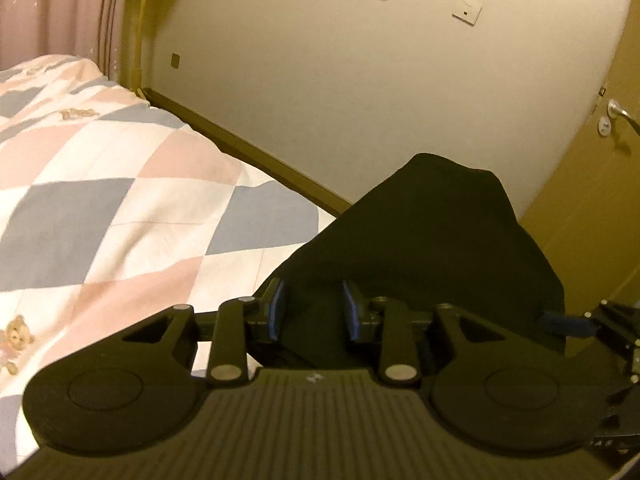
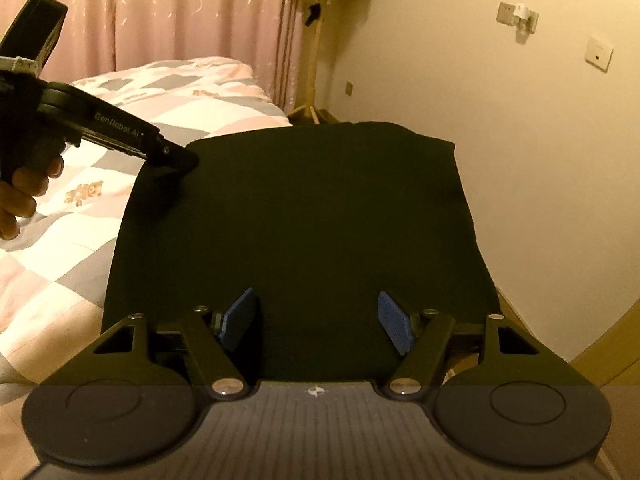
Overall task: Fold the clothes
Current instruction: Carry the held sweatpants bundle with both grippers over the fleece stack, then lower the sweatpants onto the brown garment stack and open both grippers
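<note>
A black garment lies folded in a broad flat shape on the checked bedspread, near the bed's edge by the wall. My right gripper is open wide over its near edge, blue pads well apart and nothing pinched. My left gripper is open by a narrower gap, with black cloth showing between and beyond its pads. In the right wrist view the left gripper touches the garment's far left corner, held by a hand. The right gripper shows at the left wrist view's right edge.
The bedspread stretches away to the left with pink, grey and white diamonds. A cream wall and a dark skirting board run along the bed's right side. A pink curtain hangs behind, and a wooden door with a handle stands at the right.
</note>
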